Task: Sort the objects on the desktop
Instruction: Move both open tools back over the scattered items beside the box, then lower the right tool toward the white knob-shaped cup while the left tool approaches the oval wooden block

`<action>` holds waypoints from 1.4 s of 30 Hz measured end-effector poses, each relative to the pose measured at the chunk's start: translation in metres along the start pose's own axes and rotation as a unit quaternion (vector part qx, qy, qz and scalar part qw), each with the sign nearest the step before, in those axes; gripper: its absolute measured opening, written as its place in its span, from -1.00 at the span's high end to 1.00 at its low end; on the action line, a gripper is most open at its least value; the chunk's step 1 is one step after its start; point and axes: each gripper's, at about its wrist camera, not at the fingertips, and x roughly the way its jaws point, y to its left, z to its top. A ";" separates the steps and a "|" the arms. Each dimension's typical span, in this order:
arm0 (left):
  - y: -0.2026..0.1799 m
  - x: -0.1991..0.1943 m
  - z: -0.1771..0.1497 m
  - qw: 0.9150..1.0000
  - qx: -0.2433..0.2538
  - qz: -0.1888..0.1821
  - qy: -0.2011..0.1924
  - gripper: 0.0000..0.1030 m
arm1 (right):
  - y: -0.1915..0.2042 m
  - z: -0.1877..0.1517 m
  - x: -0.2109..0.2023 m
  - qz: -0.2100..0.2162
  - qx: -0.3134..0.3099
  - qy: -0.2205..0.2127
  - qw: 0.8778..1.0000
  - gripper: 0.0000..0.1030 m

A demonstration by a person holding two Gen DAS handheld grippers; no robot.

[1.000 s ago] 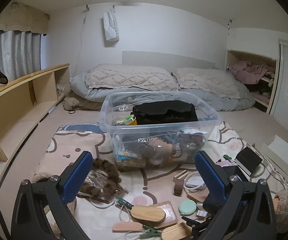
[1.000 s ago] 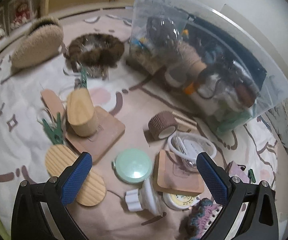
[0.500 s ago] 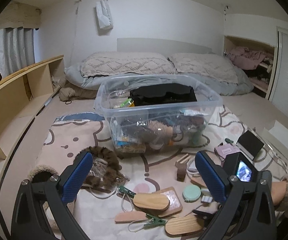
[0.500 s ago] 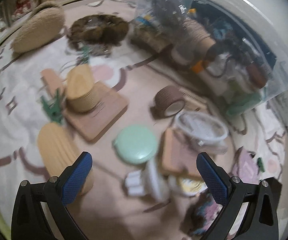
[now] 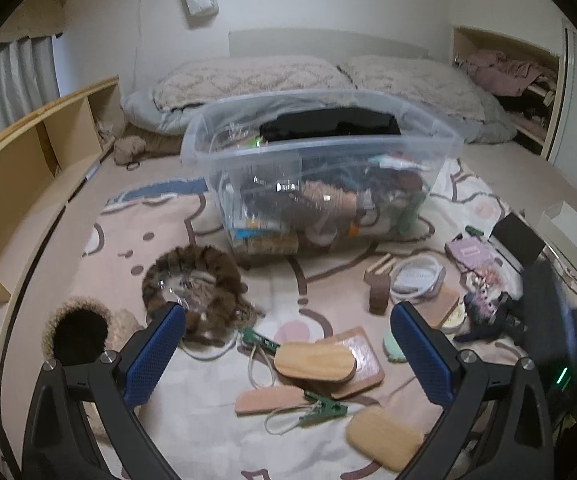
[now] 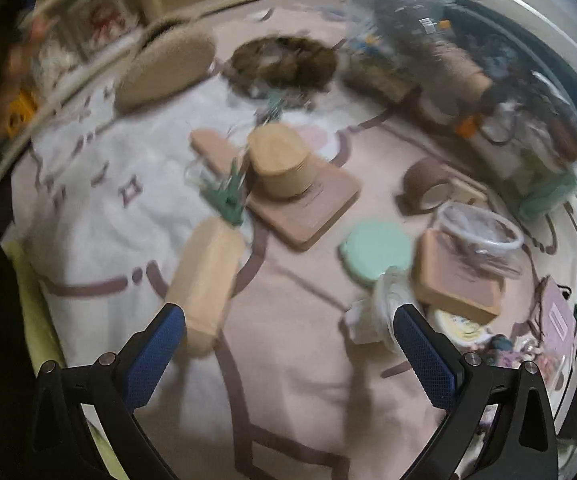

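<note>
My left gripper (image 5: 288, 350) hangs above the patterned blanket (image 5: 176, 248) with its blue-padded fingers (image 5: 154, 354) spread wide and nothing between them. My right gripper (image 6: 290, 354) is the same: fingers (image 6: 424, 354) far apart, empty, held low over the blanket (image 6: 100, 224); that view is smeared by motion blur.

The clear storage bin (image 5: 320, 168) stands on the blanket ahead of the left gripper, already packed with mixed items, a black one lying on top. In the right view the bin (image 6: 488, 60) fills the upper right.

The loose things lie scattered in front of it. A brown furry ring (image 5: 194, 284) sits to the left, near a fuzzy tan slipper (image 5: 76, 332). Just below centre an oval wooden piece (image 5: 314, 360) rests on a flat wooden board (image 5: 362, 360), with a green clip (image 5: 326, 404) beside a pinkish wooden strip (image 5: 268, 398) and another wooden oval (image 5: 384, 438) closer to me. A brown tape roll (image 5: 378, 290) stands upright next to a coiled white cable in a clear bag (image 5: 416, 280).

From the right wrist I see the mint round disc (image 6: 376, 250) between the board (image 6: 308, 204) and a smaller wooden block (image 6: 456, 280), and a white crumpled object (image 6: 376, 312) just beside my right finger; I cannot tell what it is.
</note>
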 end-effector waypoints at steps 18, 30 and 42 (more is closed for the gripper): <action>-0.001 0.016 -0.001 0.998 -0.007 -0.045 0.045 -1.00 | -0.099 0.013 -0.015 0.017 0.238 -0.034 0.970 -0.16; -0.011 0.017 -0.001 0.998 0.017 -0.048 0.046 -1.00 | -0.084 0.010 0.024 0.007 0.209 0.047 0.977 0.49; -0.023 0.025 -0.011 0.996 0.026 -0.056 0.072 -1.00 | -0.061 -0.043 0.020 0.031 0.190 0.114 0.975 0.49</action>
